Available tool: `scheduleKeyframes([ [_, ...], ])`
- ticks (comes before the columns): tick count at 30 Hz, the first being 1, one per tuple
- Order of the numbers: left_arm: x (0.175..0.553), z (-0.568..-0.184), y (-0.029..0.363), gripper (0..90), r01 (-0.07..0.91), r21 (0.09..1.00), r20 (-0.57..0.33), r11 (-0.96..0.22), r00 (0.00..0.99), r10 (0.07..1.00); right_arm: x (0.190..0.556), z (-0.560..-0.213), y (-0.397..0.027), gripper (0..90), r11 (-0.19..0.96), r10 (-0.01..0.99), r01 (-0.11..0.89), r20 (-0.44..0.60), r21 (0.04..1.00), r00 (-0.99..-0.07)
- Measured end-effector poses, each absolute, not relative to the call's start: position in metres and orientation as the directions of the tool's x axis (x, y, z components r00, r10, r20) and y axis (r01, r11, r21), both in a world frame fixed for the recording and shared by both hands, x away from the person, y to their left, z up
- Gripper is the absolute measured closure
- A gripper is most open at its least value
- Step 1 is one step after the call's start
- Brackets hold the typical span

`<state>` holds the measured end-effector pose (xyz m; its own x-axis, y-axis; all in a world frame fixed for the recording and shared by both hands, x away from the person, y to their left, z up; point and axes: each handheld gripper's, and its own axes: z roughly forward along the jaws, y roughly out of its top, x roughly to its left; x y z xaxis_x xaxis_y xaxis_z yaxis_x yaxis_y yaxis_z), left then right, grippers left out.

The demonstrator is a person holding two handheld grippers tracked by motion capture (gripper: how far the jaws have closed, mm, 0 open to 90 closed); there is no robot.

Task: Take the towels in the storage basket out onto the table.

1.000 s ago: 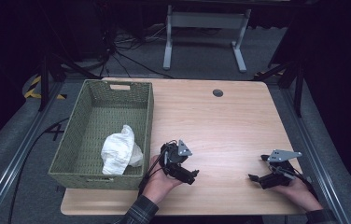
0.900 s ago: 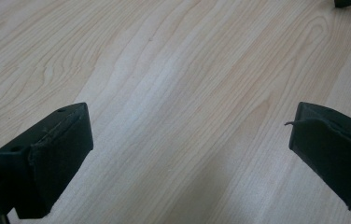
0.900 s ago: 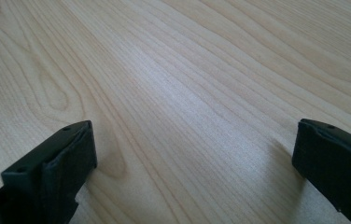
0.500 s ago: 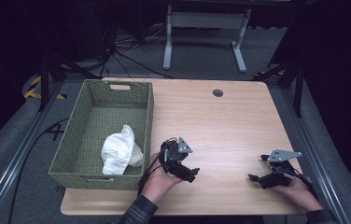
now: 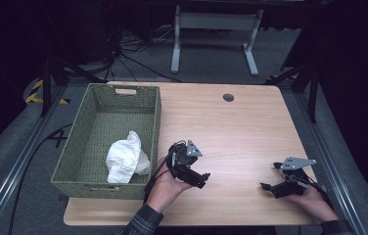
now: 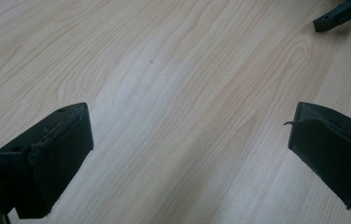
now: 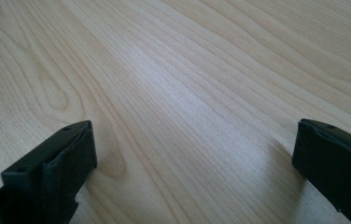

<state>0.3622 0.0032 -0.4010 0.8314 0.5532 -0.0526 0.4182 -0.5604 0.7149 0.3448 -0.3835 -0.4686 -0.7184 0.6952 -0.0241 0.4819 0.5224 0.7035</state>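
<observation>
A white crumpled cloth (image 5: 125,157) lies in the near part of a green woven basket (image 5: 89,122) at the table's left. My left gripper (image 5: 199,176) sits low over the wood just right of the basket, held in a hand, its jaws wide apart with bare tabletop between them (image 6: 187,154). My right gripper (image 5: 269,182) rests near the front right of the table, pointing left. It is open too, and nothing but wood grain lies between its jaws (image 7: 192,158). The tip of the right gripper (image 6: 339,13) shows at the top right of the left gripper view.
The light wooden table (image 5: 241,127) has a round cable hole (image 5: 228,97) near its far edge. A white metal stand (image 5: 215,29) and cables lie on the floor beyond. Black frame rails run along both sides.
The left gripper has shifted slightly; the right gripper and the cloth stay where they were.
</observation>
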Motion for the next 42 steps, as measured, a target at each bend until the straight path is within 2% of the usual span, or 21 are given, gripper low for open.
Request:
scheduleKeyframes([
  [5, 0.365, -0.397, 0.005, 0.6, 0.432, 0.719, -0.088, -0.545, 0.834, 0.545, 0.345, -0.469, -0.383, 0.0, 0.522, 0.695, 0.482, -0.024, 0.704, -0.718],
  [13, 0.367, -0.386, 0.005, 0.9, 0.419, 0.725, -0.098, -0.546, 0.848, 0.522, 0.345, -0.469, -0.383, 0.0, 0.522, 0.695, 0.482, -0.024, 0.703, -0.718],
  [42, 0.381, -0.348, 0.017, 3.9, 0.360, 0.725, -0.053, -0.587, 0.879, 0.474, 0.345, -0.469, -0.383, 0.0, 0.522, 0.695, 0.482, -0.024, 0.704, -0.718],
])
